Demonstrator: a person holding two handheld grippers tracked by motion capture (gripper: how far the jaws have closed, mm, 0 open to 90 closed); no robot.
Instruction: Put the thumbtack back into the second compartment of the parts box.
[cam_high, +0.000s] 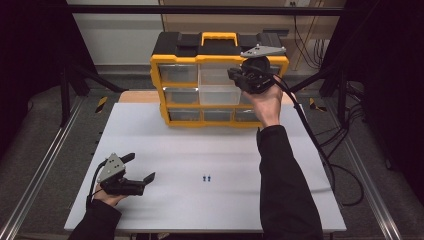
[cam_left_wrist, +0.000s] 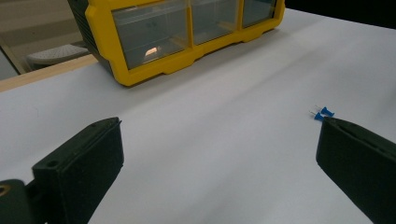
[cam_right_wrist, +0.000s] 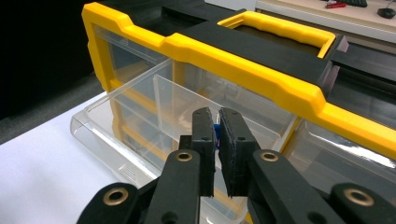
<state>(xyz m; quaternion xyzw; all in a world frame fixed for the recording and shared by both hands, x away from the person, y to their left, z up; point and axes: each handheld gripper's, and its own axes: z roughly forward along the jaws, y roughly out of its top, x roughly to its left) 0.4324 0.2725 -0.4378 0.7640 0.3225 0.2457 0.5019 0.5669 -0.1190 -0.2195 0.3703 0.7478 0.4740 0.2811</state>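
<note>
A yellow and black organizer (cam_high: 176, 59) with clear drawers stands at the table's far edge. Its middle drawer (cam_high: 219, 95) is pulled out. Above that open drawer (cam_right_wrist: 135, 121), my right gripper (cam_high: 234, 75) is shut on a small blue pushpin (cam_right_wrist: 217, 132), which peeks out between the pads (cam_right_wrist: 203, 135). Two more blue pushpins (cam_high: 206, 177) lie side by side on the white table (cam_high: 200, 150). My left gripper (cam_high: 141, 167) rests low at the front left with its jaws wide open and nothing between them. In the left gripper view the two pushpins (cam_left_wrist: 323, 113) sit just past the right jaw.
The organizer (cam_left_wrist: 140, 70) has a yellow carry handle (cam_right_wrist: 280, 28) on top and closed drawers around the open one. A cable (cam_high: 320, 150) trails from the right gripper over the table's right edge. Metal rails (cam_high: 40, 170) run beside the table.
</note>
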